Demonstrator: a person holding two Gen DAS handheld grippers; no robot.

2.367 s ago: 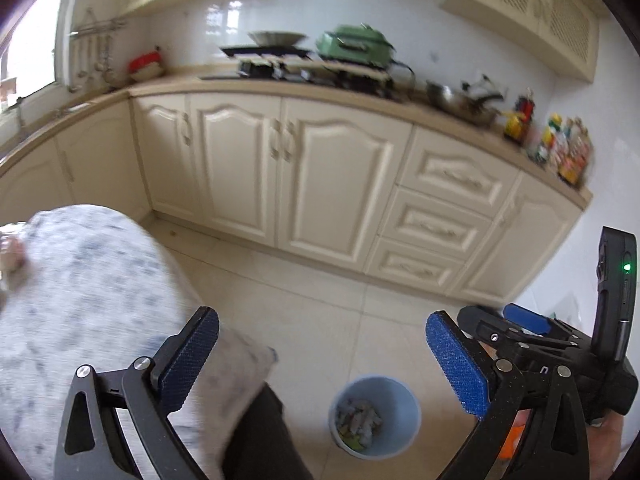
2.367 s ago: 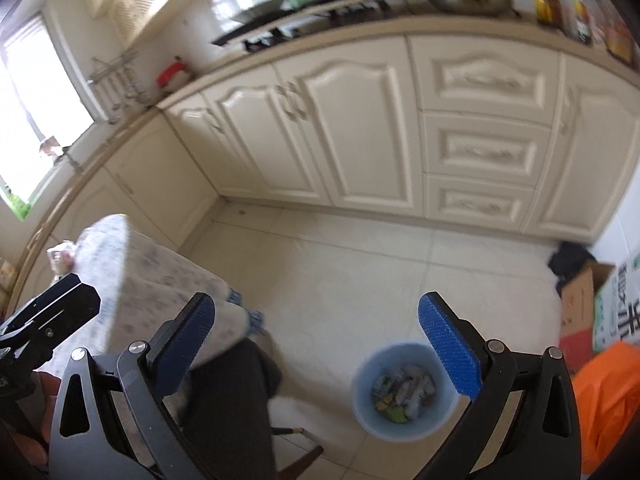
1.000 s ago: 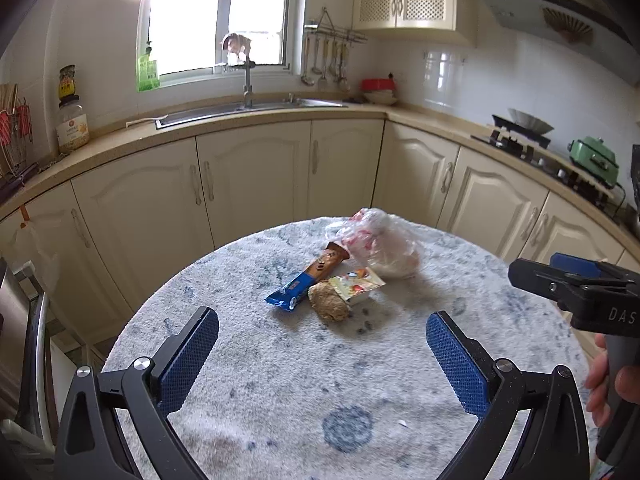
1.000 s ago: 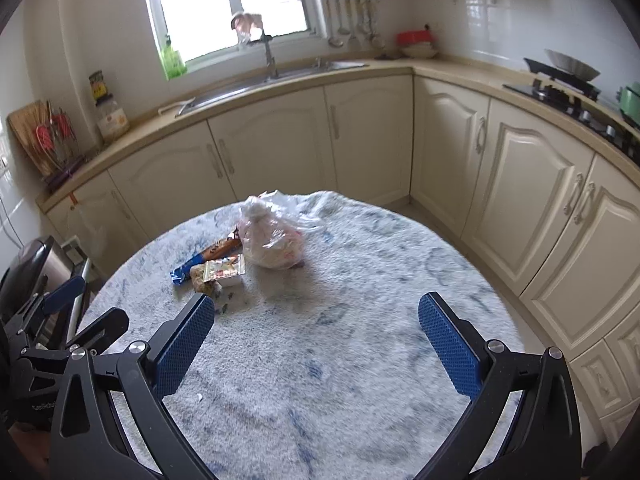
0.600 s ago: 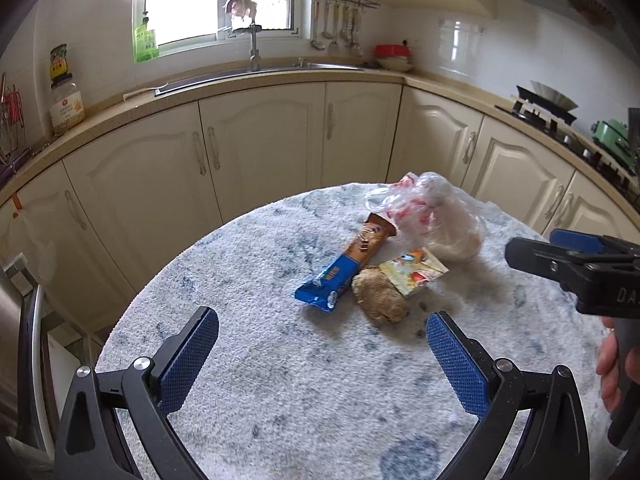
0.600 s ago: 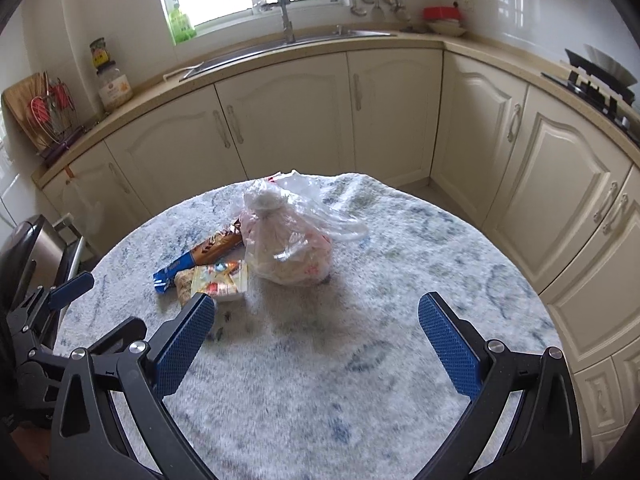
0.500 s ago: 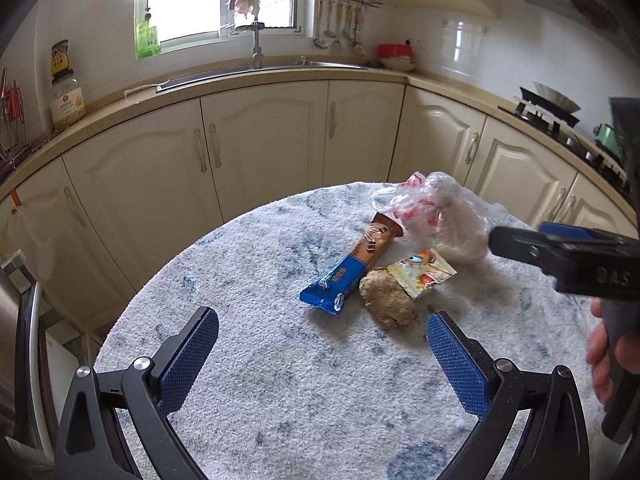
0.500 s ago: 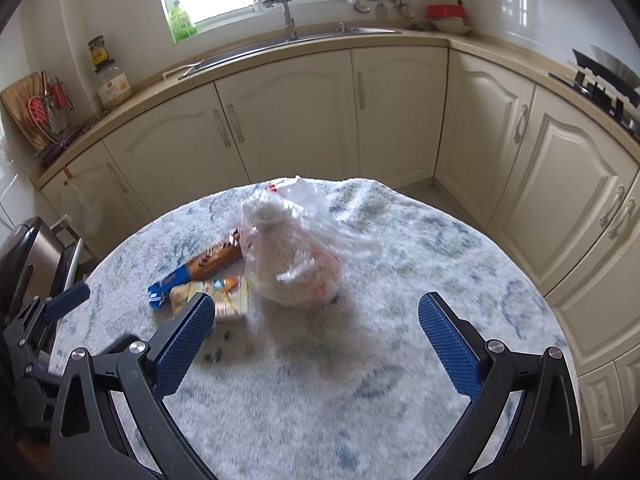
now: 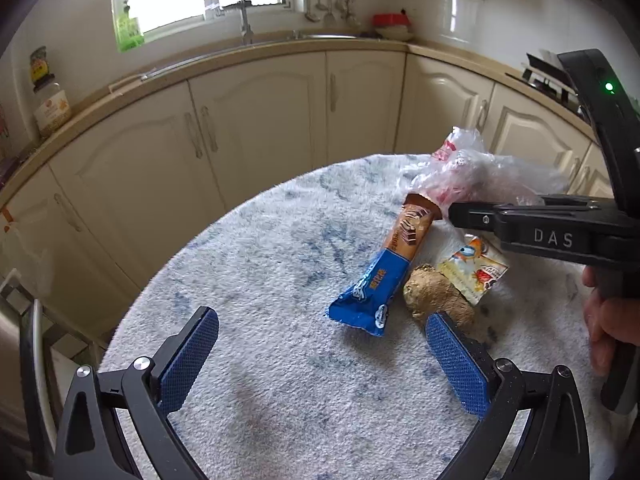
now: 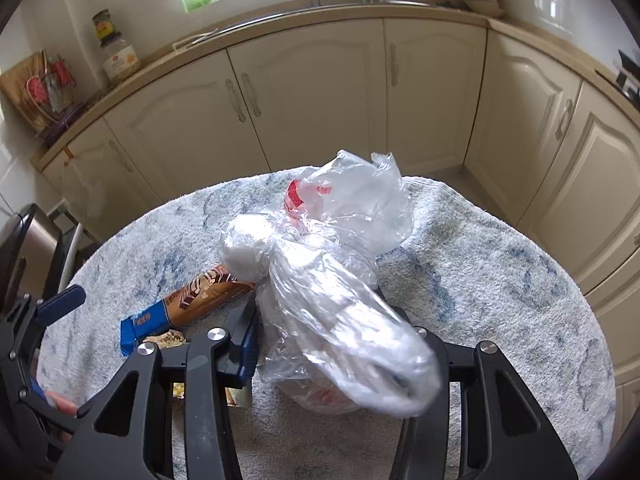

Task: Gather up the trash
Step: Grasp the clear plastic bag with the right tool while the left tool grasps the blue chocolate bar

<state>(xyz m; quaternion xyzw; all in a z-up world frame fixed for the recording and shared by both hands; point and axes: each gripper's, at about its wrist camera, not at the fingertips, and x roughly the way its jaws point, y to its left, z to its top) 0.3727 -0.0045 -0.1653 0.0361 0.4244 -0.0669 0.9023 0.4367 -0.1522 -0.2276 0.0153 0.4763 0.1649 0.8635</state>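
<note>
On the round table with its blue-white cloth [image 9: 280, 260] lie a blue and brown snack wrapper [image 9: 384, 272], a brown lump [image 9: 436, 296], a small yellow sachet [image 9: 472, 272] and a clear plastic bag [image 9: 472, 176]. My left gripper [image 9: 320, 360] is open and empty, just short of the wrapper and lump. My right gripper [image 10: 332, 344] is closed around the plastic bag [image 10: 328, 280], which bulges between its fingers. The wrapper [image 10: 188, 304] lies to the left of the bag. The right gripper's body [image 9: 560, 232] reaches in over the sachet.
Cream kitchen cabinets [image 9: 248, 120] curve round behind the table, with a sink and tap [image 9: 244, 28] under the window. A jar [image 10: 116, 56] stands on the counter. A metal chair frame [image 9: 32, 360] is at the table's left edge.
Both grippers swung from the floor bin to the table. The right gripper moved in and closed on the plastic bag. The left gripper moved closer to the wrapper.
</note>
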